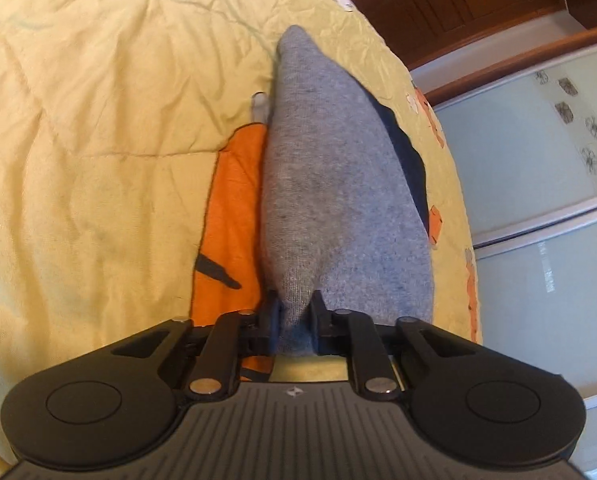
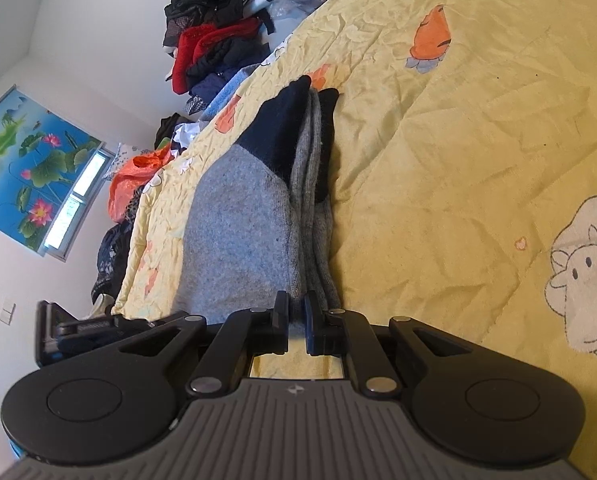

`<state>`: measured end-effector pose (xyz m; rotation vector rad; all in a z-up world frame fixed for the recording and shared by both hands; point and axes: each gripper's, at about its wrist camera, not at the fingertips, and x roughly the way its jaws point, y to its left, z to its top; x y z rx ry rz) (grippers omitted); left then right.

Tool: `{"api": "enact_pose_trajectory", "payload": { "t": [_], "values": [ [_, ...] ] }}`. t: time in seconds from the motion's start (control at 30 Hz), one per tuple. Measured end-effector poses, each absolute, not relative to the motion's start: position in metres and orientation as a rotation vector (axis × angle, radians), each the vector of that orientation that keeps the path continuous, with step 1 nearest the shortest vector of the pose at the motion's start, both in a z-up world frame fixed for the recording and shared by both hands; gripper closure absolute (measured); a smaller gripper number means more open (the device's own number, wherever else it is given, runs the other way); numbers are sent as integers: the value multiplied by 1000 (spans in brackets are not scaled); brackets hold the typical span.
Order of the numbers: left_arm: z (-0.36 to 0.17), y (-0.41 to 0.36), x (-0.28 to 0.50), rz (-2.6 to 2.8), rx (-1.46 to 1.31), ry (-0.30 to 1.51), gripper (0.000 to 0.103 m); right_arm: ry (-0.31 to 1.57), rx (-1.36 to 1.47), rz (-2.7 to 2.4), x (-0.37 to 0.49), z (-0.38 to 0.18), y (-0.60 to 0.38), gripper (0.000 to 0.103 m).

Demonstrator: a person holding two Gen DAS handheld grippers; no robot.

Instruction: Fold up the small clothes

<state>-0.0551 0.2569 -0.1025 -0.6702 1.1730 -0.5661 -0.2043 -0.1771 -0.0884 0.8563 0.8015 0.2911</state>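
A grey sock [image 1: 338,184] with a dark navy part lies lengthwise on the yellow quilt [image 1: 98,120]. My left gripper [image 1: 294,308] is shut on one end of it. In the right wrist view the grey sock [image 2: 238,232] shows a navy heel or toe section, with a second grey and black sock [image 2: 318,184] lying against it. My right gripper [image 2: 296,310] is shut on the near end of the sock. The other gripper [image 2: 70,328] shows at the left edge of the right wrist view.
The quilt has orange carrot prints [image 1: 230,220] and a sheep print [image 2: 586,272]. A pile of dark and red clothes [image 2: 214,36] lies at the far end of the bed. A wooden cabinet [image 1: 478,4] and sliding wardrobe doors [image 1: 538,184] stand beside the bed.
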Motion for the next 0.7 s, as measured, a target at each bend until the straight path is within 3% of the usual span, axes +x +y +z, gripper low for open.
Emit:
{"api": "enact_pose_trajectory", "payload": {
  "t": [0.17,0.37,0.43,0.47,0.5,0.57,0.67,0.7],
  "values": [
    [-97,272,-53,-595,-685,1160,93,768,835,309,-209,-73,-170,89],
    [-95,265,-59,-577,-524,1140,90,827,547,196,-202,-77,-156,89],
    [-74,255,-64,-537,-390,1118,75,806,477,170,-206,-65,-154,79],
    [-60,251,-69,-526,-336,1075,58,769,407,157,-210,-55,-149,79],
    [-47,248,-75,-541,-319,1014,29,739,357,160,-211,-46,-145,79],
    [-25,240,-80,-615,-328,912,5,701,330,215,-208,-34,-136,79],
    [-11,213,-75,-678,-282,810,5,690,180,237,-192,-30,-108,77],
    [-14,201,-68,-657,-256,822,5,701,120,222,-186,-32,-98,63]
  ]
}}
